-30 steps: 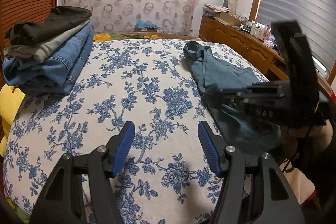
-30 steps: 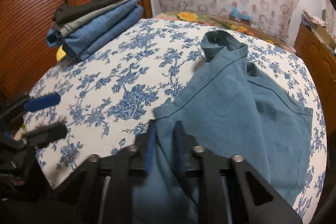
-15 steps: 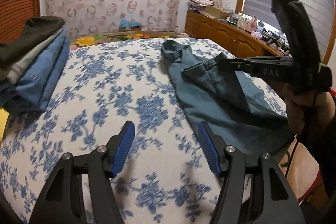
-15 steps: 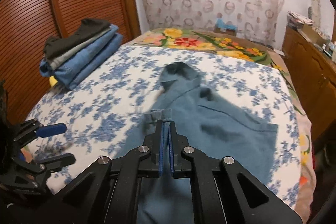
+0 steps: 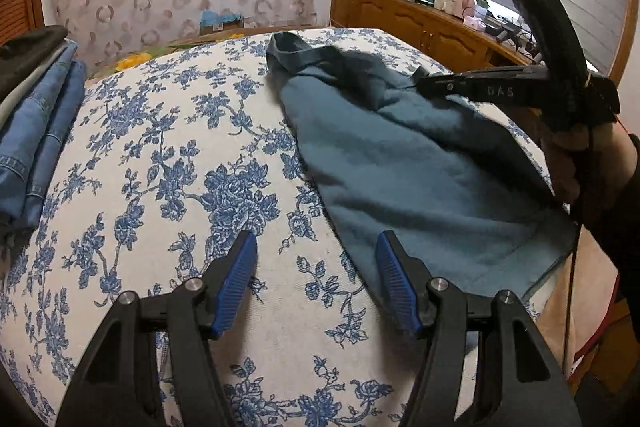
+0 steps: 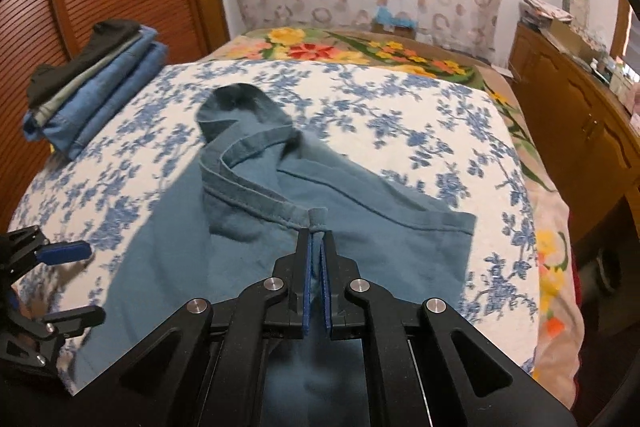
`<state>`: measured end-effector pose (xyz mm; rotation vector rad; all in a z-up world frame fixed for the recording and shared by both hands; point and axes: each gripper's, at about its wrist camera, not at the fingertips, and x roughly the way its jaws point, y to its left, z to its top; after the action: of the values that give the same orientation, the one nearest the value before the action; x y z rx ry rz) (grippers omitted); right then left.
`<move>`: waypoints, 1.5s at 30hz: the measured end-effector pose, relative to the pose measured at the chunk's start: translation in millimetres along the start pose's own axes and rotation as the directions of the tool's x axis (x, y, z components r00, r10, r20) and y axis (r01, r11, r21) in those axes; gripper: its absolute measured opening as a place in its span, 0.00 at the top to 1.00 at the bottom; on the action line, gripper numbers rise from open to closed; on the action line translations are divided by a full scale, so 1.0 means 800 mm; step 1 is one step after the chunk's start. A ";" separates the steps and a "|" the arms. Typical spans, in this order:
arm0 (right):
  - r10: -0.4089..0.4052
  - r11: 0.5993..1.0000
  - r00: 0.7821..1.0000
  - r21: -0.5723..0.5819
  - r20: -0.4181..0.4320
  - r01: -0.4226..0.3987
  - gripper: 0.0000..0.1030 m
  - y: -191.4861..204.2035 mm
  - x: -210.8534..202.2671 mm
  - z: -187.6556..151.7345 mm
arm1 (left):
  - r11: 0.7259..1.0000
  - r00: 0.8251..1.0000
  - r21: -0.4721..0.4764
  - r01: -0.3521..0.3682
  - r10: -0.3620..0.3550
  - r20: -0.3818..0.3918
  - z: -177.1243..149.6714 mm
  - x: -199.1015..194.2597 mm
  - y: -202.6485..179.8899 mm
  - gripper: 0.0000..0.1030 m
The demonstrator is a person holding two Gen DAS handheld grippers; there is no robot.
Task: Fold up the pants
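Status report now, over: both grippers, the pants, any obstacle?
Right gripper shut on teal pants waistband. Left gripper open, empty, above bedspread. Folded stack far off; nothing in the way.

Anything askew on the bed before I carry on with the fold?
Only the teal pants: they lie rumpled, waistband curled up and twisted, with the right claw shut on a belt loop. The left claw is open over the floral bedspread. The folded clothes stack looks tidy.
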<state>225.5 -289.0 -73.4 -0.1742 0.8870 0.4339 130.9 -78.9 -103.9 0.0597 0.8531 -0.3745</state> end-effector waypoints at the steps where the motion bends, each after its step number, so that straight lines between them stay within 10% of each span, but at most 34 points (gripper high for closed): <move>1: -0.012 1.000 1.000 0.000 0.001 0.012 0.98 -0.005 0.000 0.001 | 1.000 1.000 -0.001 0.001 -0.001 -0.001 0.000 0.001 0.000 0.40; 15: -0.144 0.989 0.981 0.050 0.126 0.139 0.98 -0.054 -0.042 0.020 | 0.999 0.999 0.022 -0.029 0.029 0.014 -0.004 0.002 -0.004 0.40; 45: -0.283 0.958 0.959 0.046 -0.001 0.283 0.99 -0.090 0.011 0.015 | 0.999 0.999 0.022 -0.031 0.030 0.018 -0.006 0.000 -0.007 0.40</move>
<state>270.4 -347.4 -75.3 -0.2545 0.8501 0.1469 125.7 -83.3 -106.5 0.0895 0.8294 -0.3555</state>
